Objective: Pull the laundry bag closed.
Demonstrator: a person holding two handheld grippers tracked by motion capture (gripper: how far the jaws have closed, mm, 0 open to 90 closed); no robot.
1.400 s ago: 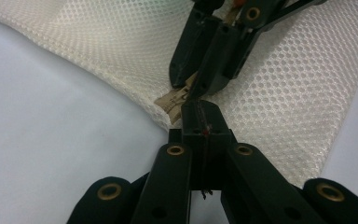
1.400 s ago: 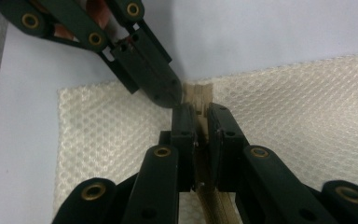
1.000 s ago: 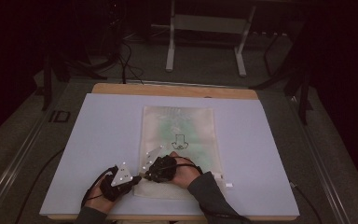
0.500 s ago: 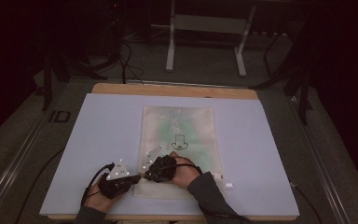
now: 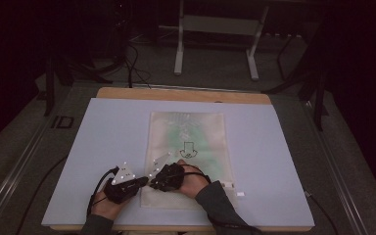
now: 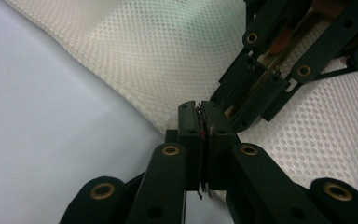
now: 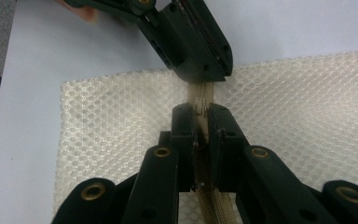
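While the person's hands sit at the near edge of the counter [image 5: 103, 127] much as they did a moment ago, the one change is in the left claw [image 6: 200, 109]: its jaws have just been easing apart a little. They are still narrow, pads close together on something thin and dark at the end of the zip [image 7: 200, 95]. I cannot tell whether that is the pull tab.

The right claw [image 7: 200, 112] is clamped tight on the tan zip strip just beside it, tip to tip with the left one. That reads as one claw anchoring the zip and the other working its end. The loosening suggests the left grip is being let go or reset rather than pulled.

Beyond the claws the white mesh bag [image 5: 188, 132] lies flat in the middle of the counter, its near corner under the tips and its length running away from the person. A green tint and a dark printed mark show through it. Farther off, the legs of a stand [image 5: 178, 44] rise from the dark floor.
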